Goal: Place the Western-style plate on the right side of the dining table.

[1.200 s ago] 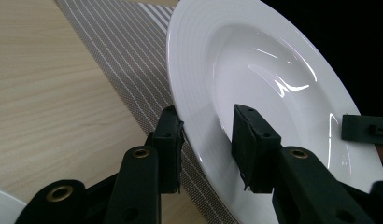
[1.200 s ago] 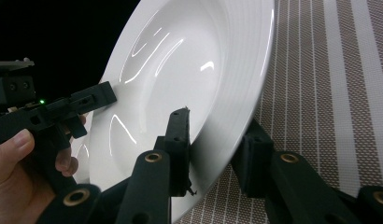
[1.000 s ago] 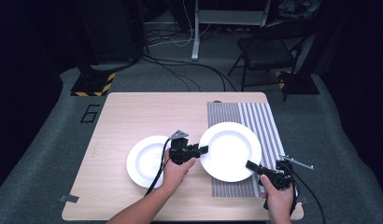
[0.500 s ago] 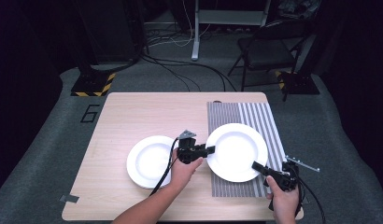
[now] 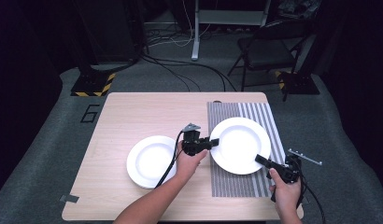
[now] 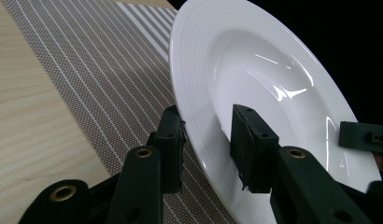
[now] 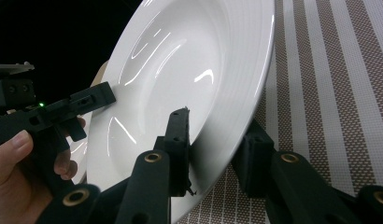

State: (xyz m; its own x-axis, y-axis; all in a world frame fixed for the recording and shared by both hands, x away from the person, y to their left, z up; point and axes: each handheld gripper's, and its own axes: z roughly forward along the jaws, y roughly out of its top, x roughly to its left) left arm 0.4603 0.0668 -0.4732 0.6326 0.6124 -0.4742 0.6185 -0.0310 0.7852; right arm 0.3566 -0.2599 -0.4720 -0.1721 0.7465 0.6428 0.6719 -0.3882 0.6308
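Note:
A white deep plate [image 5: 240,144] hangs tilted just over the striped placemat [image 5: 236,184], carried between both grippers. My left gripper [image 5: 213,141] is shut on its left rim; in the left gripper view the jaws [image 6: 206,123] straddle the plate's edge [image 6: 255,70]. My right gripper [image 5: 260,160] is shut on the near right rim, and in the right gripper view its jaws [image 7: 217,128] pinch the plate [image 7: 189,56]. A second white plate [image 5: 151,161] lies flat on the wooden table [image 5: 133,112], left of the left hand.
The placemat [image 7: 329,84] covers the table's right part, up to its right edge. Bare wood stretches behind and left of the flat plate. Beyond the table, a chair [image 5: 269,51] and cables rest on the dark floor.
Both grippers have carried the held plate to the right, farther over the placemat and away from the flat plate. The grips look the same.

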